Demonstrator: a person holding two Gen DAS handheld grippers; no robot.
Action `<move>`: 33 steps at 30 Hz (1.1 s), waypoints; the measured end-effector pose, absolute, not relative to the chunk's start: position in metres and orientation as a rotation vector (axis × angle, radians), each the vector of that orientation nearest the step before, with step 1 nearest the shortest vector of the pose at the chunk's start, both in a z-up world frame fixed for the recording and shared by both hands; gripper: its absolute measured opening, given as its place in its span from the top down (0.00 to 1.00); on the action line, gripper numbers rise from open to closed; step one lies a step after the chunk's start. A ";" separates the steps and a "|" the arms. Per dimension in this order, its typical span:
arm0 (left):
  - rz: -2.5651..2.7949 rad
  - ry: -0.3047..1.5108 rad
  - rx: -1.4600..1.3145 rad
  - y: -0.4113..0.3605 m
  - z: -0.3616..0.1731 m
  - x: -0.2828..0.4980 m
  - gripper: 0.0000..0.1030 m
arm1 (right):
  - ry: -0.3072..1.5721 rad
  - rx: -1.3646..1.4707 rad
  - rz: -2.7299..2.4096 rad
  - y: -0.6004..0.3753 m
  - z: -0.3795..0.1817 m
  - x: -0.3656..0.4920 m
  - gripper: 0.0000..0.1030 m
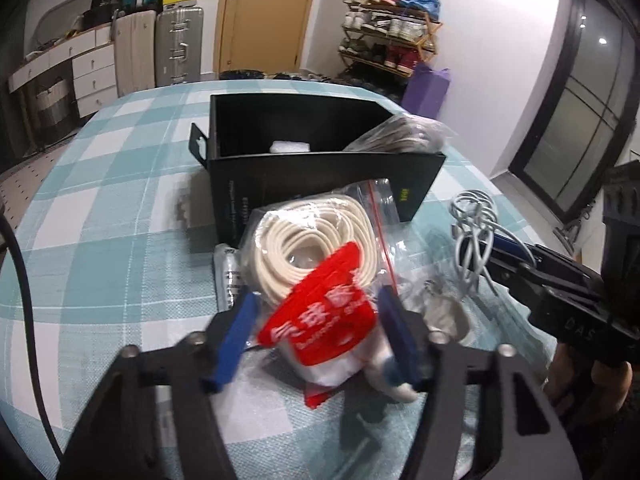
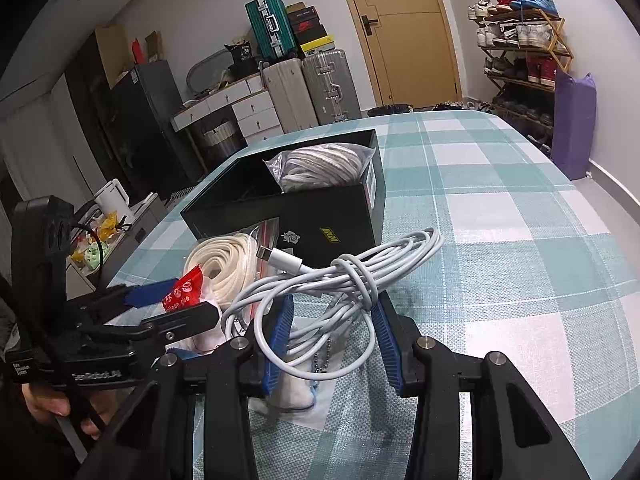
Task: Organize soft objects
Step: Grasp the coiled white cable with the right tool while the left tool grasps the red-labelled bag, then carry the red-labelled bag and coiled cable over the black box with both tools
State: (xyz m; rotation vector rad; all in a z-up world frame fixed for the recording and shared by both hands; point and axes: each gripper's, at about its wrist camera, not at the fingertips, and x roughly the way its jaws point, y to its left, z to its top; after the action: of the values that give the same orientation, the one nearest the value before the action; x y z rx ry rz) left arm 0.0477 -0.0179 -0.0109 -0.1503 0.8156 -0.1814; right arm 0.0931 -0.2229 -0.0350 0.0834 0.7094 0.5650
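My right claw (image 2: 332, 320) is clamped on the white cable (image 2: 352, 276), my left claw (image 1: 316, 320) clamped on the red packet (image 1: 320, 312); next I judge both go into the black box (image 2: 304, 216).

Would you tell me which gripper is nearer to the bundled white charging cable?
Right. The right gripper is closed on the white charging cable, holding it just above the table. The left gripper is off to its side, around the red packet beside the bagged cream cord.
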 end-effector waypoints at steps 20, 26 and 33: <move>-0.172 0.743 -0.181 0.003 0.014 0.035 0.54 | 0.646 0.064 0.582 -0.223 -0.021 0.085 0.60; -0.169 0.723 -0.196 0.010 0.026 0.038 0.54 | 0.604 0.061 0.604 -0.225 -0.008 0.081 0.60; -0.164 0.697 -0.202 0.015 0.042 0.046 0.54 | 0.546 0.037 0.635 -0.226 0.015 0.076 0.60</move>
State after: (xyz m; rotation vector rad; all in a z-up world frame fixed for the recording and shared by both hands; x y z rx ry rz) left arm 0.0457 0.0155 0.0424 -0.2021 0.6971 -0.1638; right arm 0.0764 -0.2258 0.0149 0.0366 0.5457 0.6349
